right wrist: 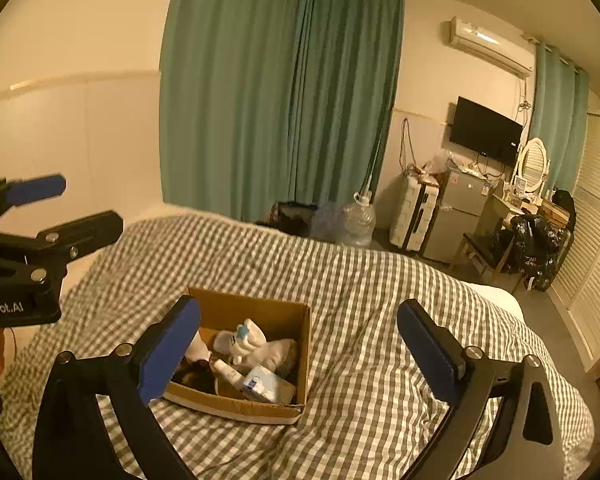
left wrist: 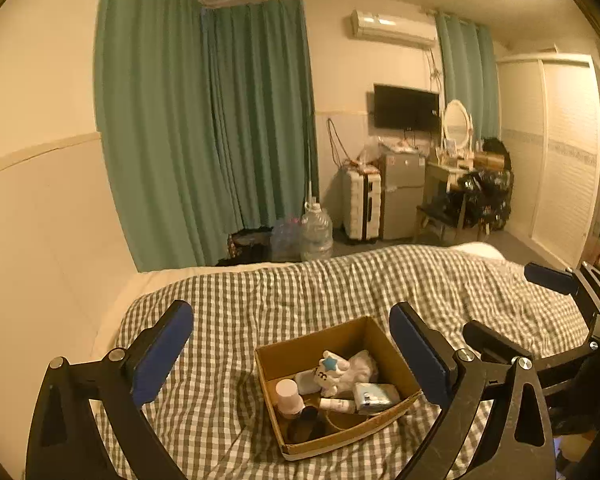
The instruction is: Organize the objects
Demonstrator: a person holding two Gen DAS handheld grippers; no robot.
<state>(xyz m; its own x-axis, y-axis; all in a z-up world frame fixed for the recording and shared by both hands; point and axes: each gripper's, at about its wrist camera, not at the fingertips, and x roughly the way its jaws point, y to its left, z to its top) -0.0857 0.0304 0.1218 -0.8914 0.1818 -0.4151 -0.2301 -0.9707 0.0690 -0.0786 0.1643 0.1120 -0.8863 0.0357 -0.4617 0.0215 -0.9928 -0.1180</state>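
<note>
Nearest the cameras, the left gripper [left wrist: 292,350] and the right gripper [right wrist: 298,344] both hang above the bed with their blue-padded fingers spread wide and nothing between them. Each is raised well clear of the bedding, a stance that looks like surveying rather than reaching.

Just beyond the fingertips, the open brown cardboard box [left wrist: 388,340] sits on the grey-and-white checked quilt [left wrist: 300,288], flaps gone so its contents can be taken from above. Inside, crowded and touching, lie a white plush toy with a blue star [left wrist: 334,372], a squat white-capped jar [left wrist: 287,394], a slim white tube lying flat [left wrist: 338,404], a pale blue soft packet [left wrist: 374,397] and something dark and round near the front wall that is too dim to name. These are presumably the things to be sorted; all of them rest inside the box and none on the quilt.

Farther off, beyond the foot of the bed, a clear plastic water jug [left wrist: 316,232] stands on the floor before long green curtains [left wrist: 204,120]. A black wall television [left wrist: 406,107] hangs farthest away.
</note>
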